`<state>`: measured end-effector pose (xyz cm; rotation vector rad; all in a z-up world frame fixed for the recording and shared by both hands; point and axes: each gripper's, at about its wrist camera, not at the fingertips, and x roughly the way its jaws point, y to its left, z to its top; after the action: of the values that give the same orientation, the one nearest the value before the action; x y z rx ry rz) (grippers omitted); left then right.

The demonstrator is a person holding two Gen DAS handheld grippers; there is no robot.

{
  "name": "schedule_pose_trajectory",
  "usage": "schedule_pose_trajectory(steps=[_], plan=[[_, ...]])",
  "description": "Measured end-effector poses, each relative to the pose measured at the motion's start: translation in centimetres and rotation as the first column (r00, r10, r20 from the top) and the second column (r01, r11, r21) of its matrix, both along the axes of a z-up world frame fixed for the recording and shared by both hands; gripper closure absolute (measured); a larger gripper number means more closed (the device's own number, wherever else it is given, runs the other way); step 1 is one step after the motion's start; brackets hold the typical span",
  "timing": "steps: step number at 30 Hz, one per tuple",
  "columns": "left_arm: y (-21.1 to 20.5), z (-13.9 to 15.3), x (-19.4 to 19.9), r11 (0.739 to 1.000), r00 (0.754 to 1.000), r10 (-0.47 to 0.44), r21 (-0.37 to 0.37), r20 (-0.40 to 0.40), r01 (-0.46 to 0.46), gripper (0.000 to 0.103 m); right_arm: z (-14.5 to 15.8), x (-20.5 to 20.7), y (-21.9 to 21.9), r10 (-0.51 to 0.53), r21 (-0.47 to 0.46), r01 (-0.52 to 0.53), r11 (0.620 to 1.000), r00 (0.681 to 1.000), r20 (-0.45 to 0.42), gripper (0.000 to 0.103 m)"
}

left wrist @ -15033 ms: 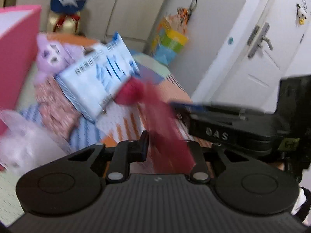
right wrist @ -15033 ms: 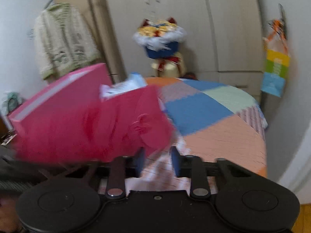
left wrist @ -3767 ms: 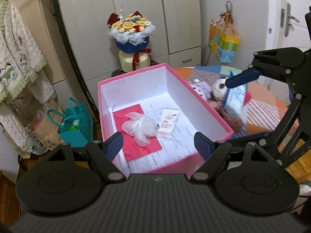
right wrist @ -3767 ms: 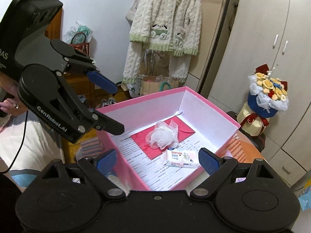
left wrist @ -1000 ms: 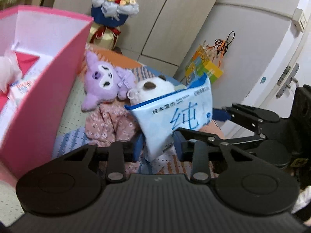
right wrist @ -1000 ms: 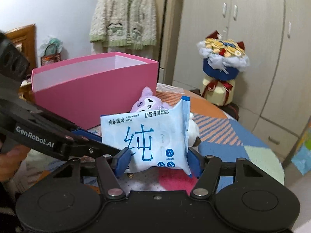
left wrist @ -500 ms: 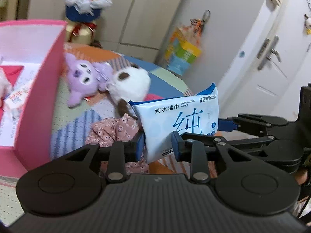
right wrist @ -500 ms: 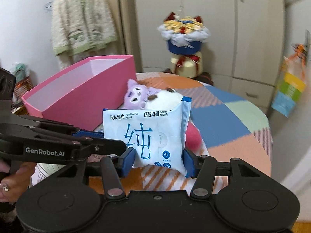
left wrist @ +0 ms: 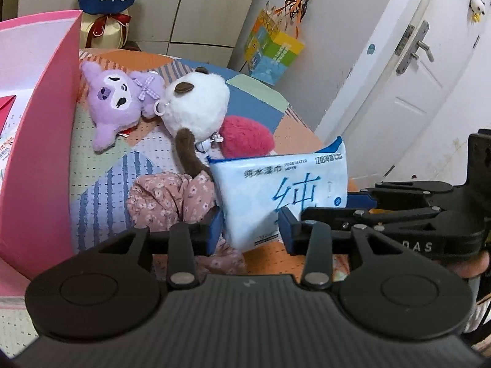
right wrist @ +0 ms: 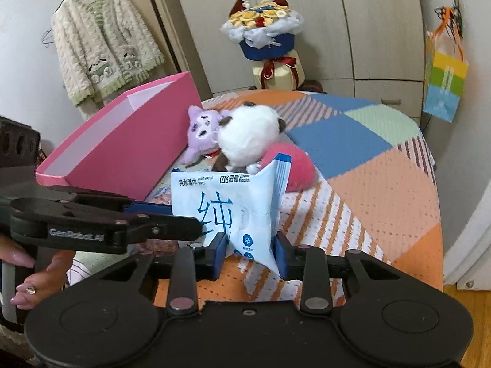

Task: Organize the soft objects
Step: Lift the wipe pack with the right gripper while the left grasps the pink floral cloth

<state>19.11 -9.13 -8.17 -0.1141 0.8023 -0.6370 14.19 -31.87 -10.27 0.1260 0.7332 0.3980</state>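
- My left gripper (left wrist: 250, 230) pinches the lower left part of the pack of wet wipes (left wrist: 282, 197), a blue pad pressed against each side.
- My right gripper (right wrist: 250, 253) pinches the same pack (right wrist: 228, 207) at its lower right corner, so both of my grippers hold it upright above the table (right wrist: 383, 190).
- The table wears a patchwork cloth of orange, blue and green; the pack hangs over its near edge.
- A pink box (left wrist: 40, 165) stands along the table's left edge, its lid off.
- Just beside the box wall lies a purple plush toy (left wrist: 118, 98), touching a white plush toy with brown ears (left wrist: 196, 107).
- A red fluffy thing (left wrist: 245, 136) sits against the white toy, behind the pack.
- A pink floral cloth (left wrist: 167, 197) is crumpled on the table between the box and the pack, partly behind my left gripper.
- Beyond the far edge of the table stand a bouquet (right wrist: 264, 27) and a wardrobe (right wrist: 307, 15); a cream cardigan (right wrist: 101, 43) hangs at left.
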Motion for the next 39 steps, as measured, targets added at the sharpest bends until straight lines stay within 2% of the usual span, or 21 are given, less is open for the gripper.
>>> schedule_pose_trajectory(steps=[4, 6, 10, 15, 17, 21, 27, 31, 36, 39], plan=[[-0.2, -0.3, -0.3, 0.995, 0.996, 0.047, 0.082, 0.069, -0.052, 0.063, -0.7, 0.2, -1.0, -0.024, 0.028, 0.024, 0.999, 1.000, -0.012, 0.067], [-0.2, -0.2, -0.6, 0.993, 0.993, 0.060, 0.092, 0.102, -0.070, 0.062, -0.9, 0.2, -1.4, -0.037, 0.018, 0.037, 0.999, 0.999, -0.008, 0.067], [-1.1, 0.2, -1.3, 0.992, 0.983, 0.036, 0.112, 0.178, -0.056, 0.061, -1.6, 0.1, -2.0, -0.039, 0.056, 0.040, 0.998, 0.999, -0.018, 0.067], [-2.7, 0.5, -1.7, 0.991, 0.974, 0.003, 0.127, 0.227, -0.032, 0.061, -2.2, -0.1, -2.5, -0.045, 0.082, 0.046, 0.996, 0.999, -0.019, 0.067], [-3.2, 0.5, -1.4, 0.992, 0.974, -0.006, 0.127, 0.228, -0.024, 0.061, -2.3, -0.2, -2.6, -0.043, 0.080, 0.044, 0.996, 0.999, -0.013, 0.067], [-3.4, 0.1, -0.4, 0.994, 0.983, -0.014, 0.108, 0.180, -0.005, 0.061, -2.5, -0.4, -2.8, -0.039, 0.081, 0.039, 0.996, 0.999, -0.006, 0.067], [-2.0, 1.5, -0.3, 0.992, 0.980, -0.012, 0.126, 0.200, -0.014, 0.057, -2.5, -0.8, -2.9, -0.045, 0.080, 0.044, 0.996, 0.999, 0.006, 0.067], [-1.2, 1.8, -0.9, 0.986, 0.979, -0.016, 0.168, 0.203, -0.018, 0.057, -2.6, -1.0, -2.8, -0.046, 0.073, 0.045, 0.996, 0.999, 0.018, 0.067], [-1.3, 1.6, -2.0, 0.982, 0.971, -0.039, 0.187, 0.234, -0.005, 0.059, -2.7, -1.3, -2.8, -0.055, 0.062, 0.053, 0.997, 0.998, 0.028, 0.067], [-1.5, 1.1, -2.1, 0.970, 0.969, 0.001, 0.234, 0.247, -0.061, 0.057, -2.5, -1.4, -2.7, -0.057, 0.048, 0.055, 0.997, 0.998, 0.037, 0.067]])
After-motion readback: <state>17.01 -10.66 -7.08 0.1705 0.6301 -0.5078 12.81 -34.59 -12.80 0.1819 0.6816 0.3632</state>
